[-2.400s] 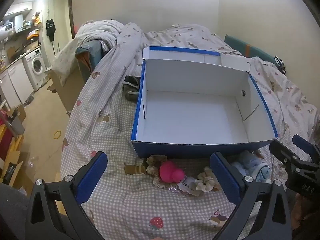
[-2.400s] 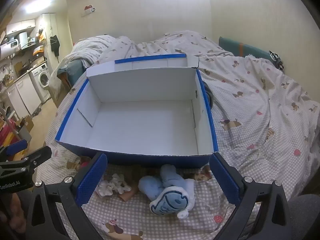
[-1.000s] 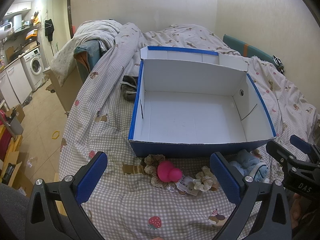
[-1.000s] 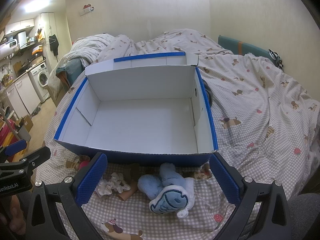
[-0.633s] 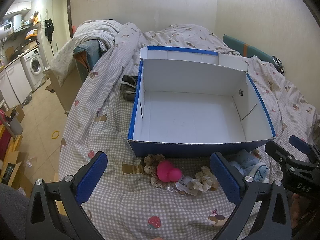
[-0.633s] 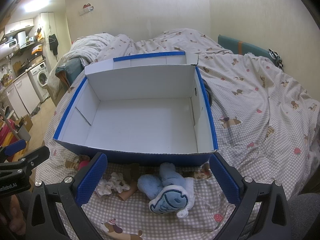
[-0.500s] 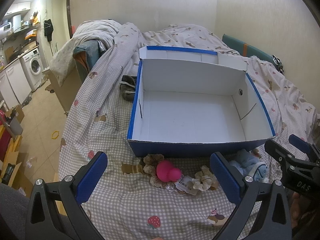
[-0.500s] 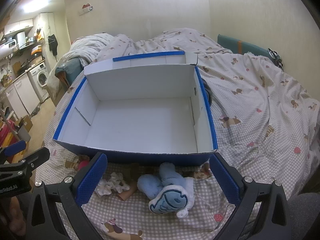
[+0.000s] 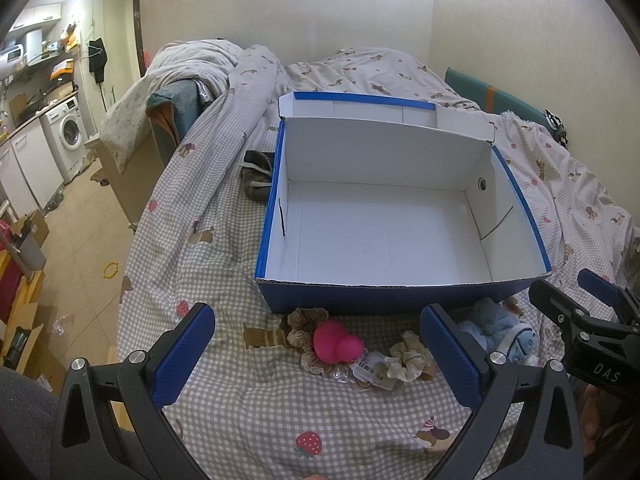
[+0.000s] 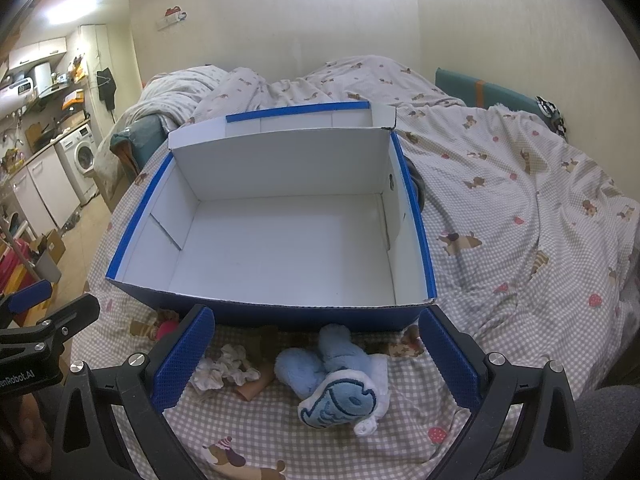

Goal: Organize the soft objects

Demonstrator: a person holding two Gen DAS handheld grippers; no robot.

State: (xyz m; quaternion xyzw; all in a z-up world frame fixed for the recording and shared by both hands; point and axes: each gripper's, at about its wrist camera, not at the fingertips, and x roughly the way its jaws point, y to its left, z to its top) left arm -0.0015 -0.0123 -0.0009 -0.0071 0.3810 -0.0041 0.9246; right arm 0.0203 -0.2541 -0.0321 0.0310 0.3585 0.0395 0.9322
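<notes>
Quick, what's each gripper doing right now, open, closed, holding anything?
Left gripper: open, holding nothing, above the pink toy.
Right gripper: open, holding nothing, above the blue plush.

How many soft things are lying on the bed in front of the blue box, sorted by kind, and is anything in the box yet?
Scrunchies: 2, a brown lace one and a cream one
Pink squishy toy: 1
Blue plush toy: 1
Total: 4
Inside the blue box: 0
</notes>
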